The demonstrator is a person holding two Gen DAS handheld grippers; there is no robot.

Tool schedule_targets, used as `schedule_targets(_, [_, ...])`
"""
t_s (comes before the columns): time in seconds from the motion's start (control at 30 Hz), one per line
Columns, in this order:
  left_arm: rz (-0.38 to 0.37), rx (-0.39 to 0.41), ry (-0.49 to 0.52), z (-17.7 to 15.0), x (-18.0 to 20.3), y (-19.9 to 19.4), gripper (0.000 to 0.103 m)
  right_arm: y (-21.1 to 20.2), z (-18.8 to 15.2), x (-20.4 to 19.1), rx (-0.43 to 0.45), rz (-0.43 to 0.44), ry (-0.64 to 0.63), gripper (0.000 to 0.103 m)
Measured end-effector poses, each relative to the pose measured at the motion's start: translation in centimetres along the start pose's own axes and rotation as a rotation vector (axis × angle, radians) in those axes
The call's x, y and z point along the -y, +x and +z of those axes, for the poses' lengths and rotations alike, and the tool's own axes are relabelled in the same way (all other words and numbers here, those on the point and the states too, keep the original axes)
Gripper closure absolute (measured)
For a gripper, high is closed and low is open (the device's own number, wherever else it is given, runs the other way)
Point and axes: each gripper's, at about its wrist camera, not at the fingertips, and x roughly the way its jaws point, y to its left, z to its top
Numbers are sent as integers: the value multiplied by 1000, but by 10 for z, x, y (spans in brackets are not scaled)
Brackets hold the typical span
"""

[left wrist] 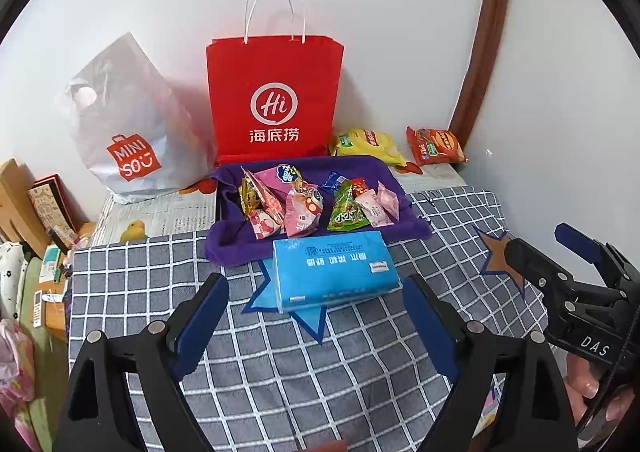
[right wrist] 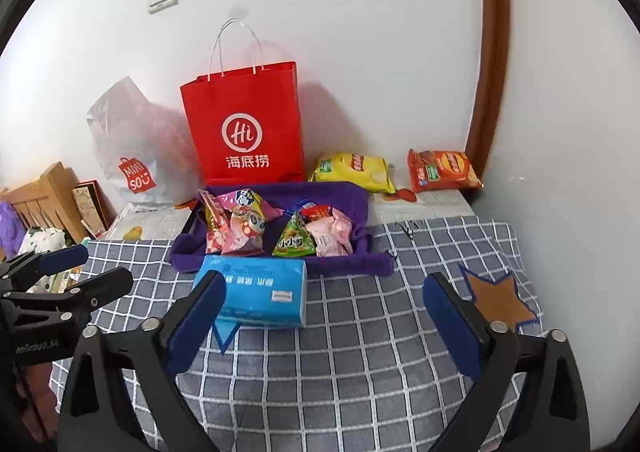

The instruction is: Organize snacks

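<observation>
While hovering over the checked cloth (left wrist: pixel 360 352), both empty: left gripper (left wrist: pixel 316 316) wide, right gripper (right wrist: pixel 324 316) wide. Snack packets (left wrist: pixel 316 203) heaped on purple towel (left wrist: pixel 232 248), straight ahead past blue tissue pack (left wrist: pixel 334 268); nearer left gripper, approx. centred.

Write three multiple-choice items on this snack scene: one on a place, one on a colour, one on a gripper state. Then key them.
1. Where does the blue tissue pack lie?
A. inside the red paper bag
B. on the checked cloth, in front of the purple cloth
C. beside the orange chip bag

2. What colour is the chip bag next to the red paper bag?
A. yellow
B. green
C. white

3. How is the left gripper?
A. shut on a snack
B. shut, empty
C. open, empty

Key: B, it sits before the snack pile; A, yellow wrapper; C, fingers spread, nothing between.
</observation>
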Motion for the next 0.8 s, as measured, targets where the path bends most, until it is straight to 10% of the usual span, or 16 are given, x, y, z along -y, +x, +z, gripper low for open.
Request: schedule_targets(0.8, [15, 41, 20, -17, 18, -39, 11, -54, -23, 8, 55, -7, -13, 3])
